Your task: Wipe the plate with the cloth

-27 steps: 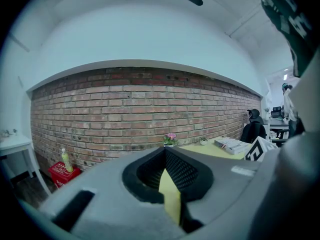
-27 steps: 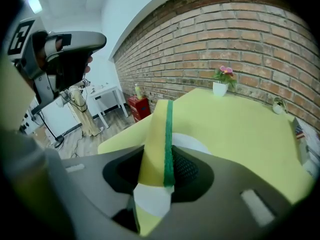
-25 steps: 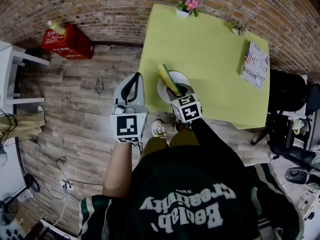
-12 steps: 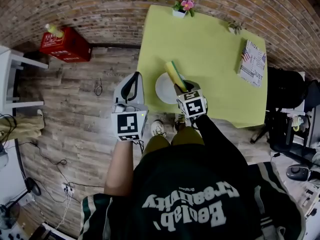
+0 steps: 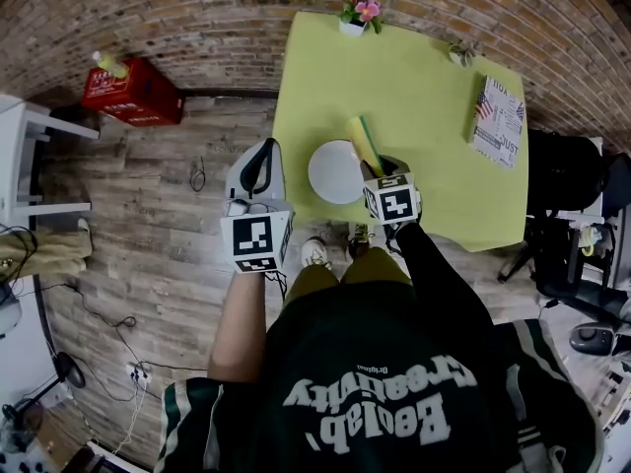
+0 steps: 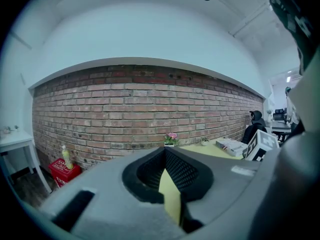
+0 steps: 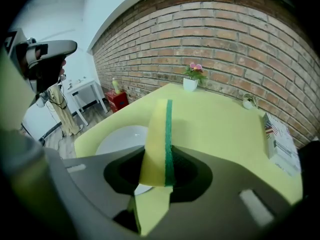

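Note:
A round white plate (image 5: 333,172) lies near the front left edge of the yellow-green table (image 5: 414,87). My right gripper (image 5: 379,168) is shut on the cloth, a yellow sponge with a green scouring layer (image 5: 364,143). The sponge stands on edge and sticks out past the jaws, just right of the plate. In the right gripper view the sponge (image 7: 159,134) rises between the jaws of the right gripper (image 7: 157,173), and the plate (image 7: 120,138) lies to its left and below. My left gripper (image 5: 264,154) hangs over the floor left of the table, shut and holding nothing (image 6: 167,179).
At the table's back edge stands a pink flower pot (image 5: 362,13), with a small plant pot (image 5: 463,55) to its right. A printed booklet (image 5: 498,114) lies at the right. A red crate (image 5: 133,87), white shelf (image 5: 30,151) and black chair (image 5: 567,190) surround the table.
My right gripper has carried the sponge rightward, from over the plate to just past its right rim. The plate's face now shows whole. The left gripper has barely moved.

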The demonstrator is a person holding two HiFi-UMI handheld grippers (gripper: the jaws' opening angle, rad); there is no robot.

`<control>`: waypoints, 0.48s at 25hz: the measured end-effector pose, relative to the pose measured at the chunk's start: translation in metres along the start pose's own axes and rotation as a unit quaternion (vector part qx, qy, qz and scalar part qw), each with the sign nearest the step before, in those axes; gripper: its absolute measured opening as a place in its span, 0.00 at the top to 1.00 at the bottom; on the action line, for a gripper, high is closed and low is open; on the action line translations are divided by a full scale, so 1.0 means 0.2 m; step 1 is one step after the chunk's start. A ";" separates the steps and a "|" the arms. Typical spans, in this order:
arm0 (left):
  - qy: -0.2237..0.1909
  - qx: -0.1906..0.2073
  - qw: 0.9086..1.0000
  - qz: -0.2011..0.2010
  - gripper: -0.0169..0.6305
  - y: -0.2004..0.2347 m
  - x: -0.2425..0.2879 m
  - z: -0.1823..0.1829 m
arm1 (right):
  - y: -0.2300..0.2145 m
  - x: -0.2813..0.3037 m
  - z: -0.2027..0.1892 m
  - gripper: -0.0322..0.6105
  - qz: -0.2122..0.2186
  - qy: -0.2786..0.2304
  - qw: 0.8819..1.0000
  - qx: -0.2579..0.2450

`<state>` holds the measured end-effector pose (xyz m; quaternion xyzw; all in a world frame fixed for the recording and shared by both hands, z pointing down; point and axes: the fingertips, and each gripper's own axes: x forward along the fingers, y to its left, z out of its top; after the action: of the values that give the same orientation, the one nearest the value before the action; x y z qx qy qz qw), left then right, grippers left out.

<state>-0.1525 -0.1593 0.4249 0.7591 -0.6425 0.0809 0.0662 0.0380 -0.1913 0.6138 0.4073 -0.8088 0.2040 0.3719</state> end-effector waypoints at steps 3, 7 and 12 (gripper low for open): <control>0.001 0.002 1.000 -0.005 0.97 -0.02 -0.01 0.00 | 0.02 -0.02 0.02 0.74 0.020 -0.011 1.000 0.001; 0.002 -0.007 1.000 -0.018 0.97 -0.03 -0.01 0.00 | 0.11 -0.06 0.08 0.74 0.063 -0.028 0.998 0.010; 0.008 -0.008 1.000 -0.023 0.97 -0.03 -0.04 -0.01 | 0.34 -0.08 0.08 0.74 0.116 -0.021 0.993 -0.020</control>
<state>-0.1478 -0.1513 0.4246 0.7727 -0.6246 0.0804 0.0795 -0.0168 -0.1534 0.5889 0.3071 -0.8622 0.2213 0.3365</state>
